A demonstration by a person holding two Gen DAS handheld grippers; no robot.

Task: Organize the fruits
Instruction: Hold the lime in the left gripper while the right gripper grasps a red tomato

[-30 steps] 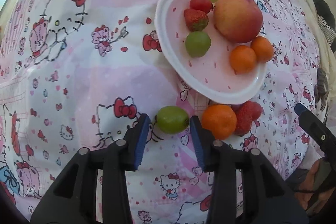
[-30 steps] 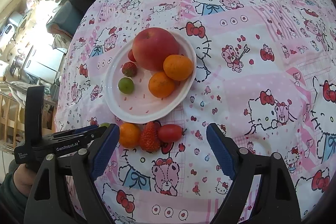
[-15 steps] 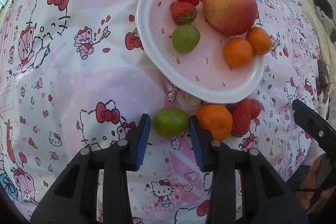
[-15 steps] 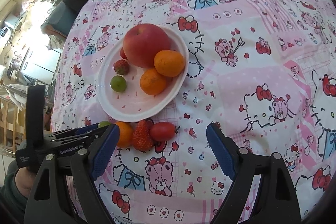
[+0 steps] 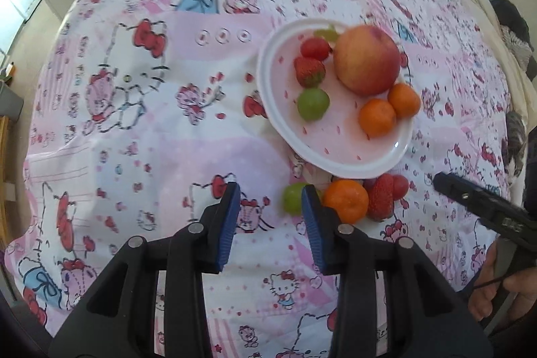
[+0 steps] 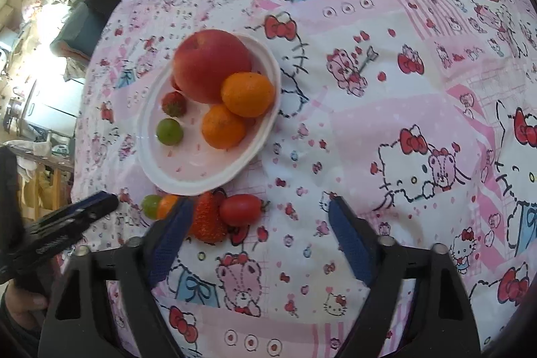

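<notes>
The left gripper (image 5: pixel 268 217) has nothing between its parted pads. The right gripper (image 6: pixel 258 234), jaws just narrowing, straddles only cloth (image 6: pixel 386 109).

Just beyond, four loose fruits sit in a row: green grape (image 5: pixel 292 198), orange (image 5: pixel 345 200), strawberry (image 6: pixel 206 217) pointing toward the plate, cherry tomato (image 6: pixel 241 209) lying crosswise.

At twelve o'clock the white plate (image 6: pixel 151 170) holds seven, counting a green piece half hidden by the peach; bare rim at seven o'clock.
</notes>
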